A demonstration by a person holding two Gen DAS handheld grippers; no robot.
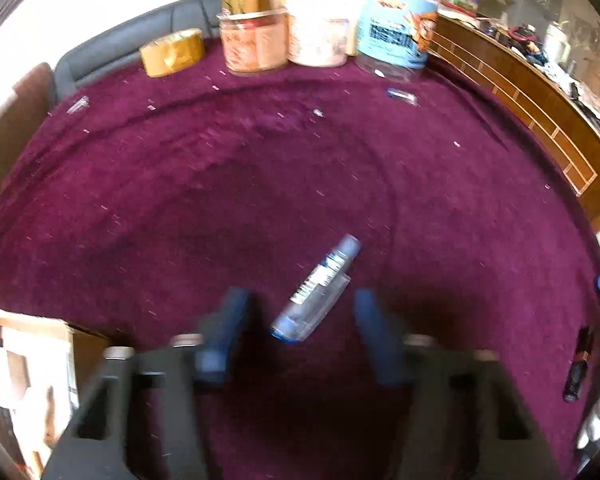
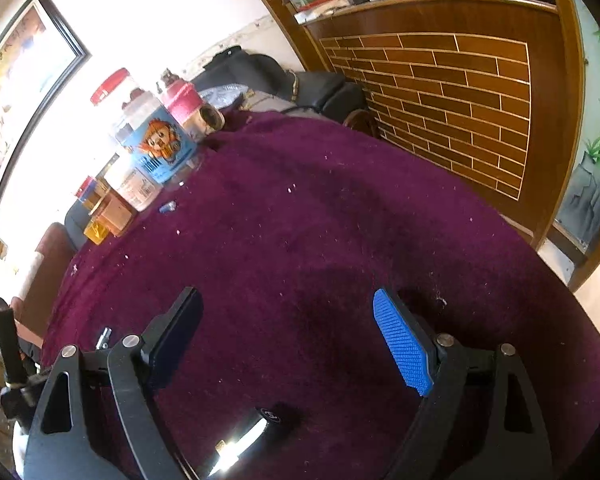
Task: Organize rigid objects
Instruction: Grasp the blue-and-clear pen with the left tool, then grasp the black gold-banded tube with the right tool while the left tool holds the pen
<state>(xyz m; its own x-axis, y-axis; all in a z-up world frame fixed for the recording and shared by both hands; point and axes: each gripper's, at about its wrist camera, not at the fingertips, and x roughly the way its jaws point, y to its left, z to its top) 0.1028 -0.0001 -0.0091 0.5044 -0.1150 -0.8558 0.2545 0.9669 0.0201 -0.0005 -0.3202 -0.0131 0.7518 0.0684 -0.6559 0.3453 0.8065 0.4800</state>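
Landmark: small clear bottle point(image 1: 318, 288) with blue ends and a white label, lying tilted on the purple cloth point(image 1: 260, 184), upper end leaning right.

Left-wrist view, left to right:
- Far left of the bottle, at the near cloth edge: open cardboard box point(image 1: 32, 364), contents blurred.
- Beyond the bottle and to the left, at the far cloth edge: gold tin point(image 1: 173, 52) lying on its side.
- Right of the tin, beyond the bottle: amber jar point(image 1: 255, 42), touching or just beside a white tub point(image 1: 320, 28).
- Right of the tub: large clear jar with pale-blue label point(image 1: 398, 32).
- Nearer the bottle than that jar: small clear piece point(image 1: 402, 96), too blurred to identify.
- Left gripper point(image 1: 300, 324): blue pads point(image 1: 228, 332) either side of the bottle's lower end, visible gaps on both sides. Not pressing on the bottle; released, jaws part-way apart.
- Far right of the bottle, at the frame edge: dark battery-like cylinder point(image 1: 578, 368).

Right-wrist view, left to right:
- Same cartoon-labelled jar point(image 2: 156, 140) at the far left cloth edge, pink-lidded container point(image 2: 184, 108) just right of it.
- Bottle not identifiable here.
- Right gripper point(image 2: 288, 320): jaws spread wide, nothing between them, bare cloth beneath.
- Behind the right pad point(image 2: 402, 344): wooden panel with brick pattern point(image 2: 440, 92).
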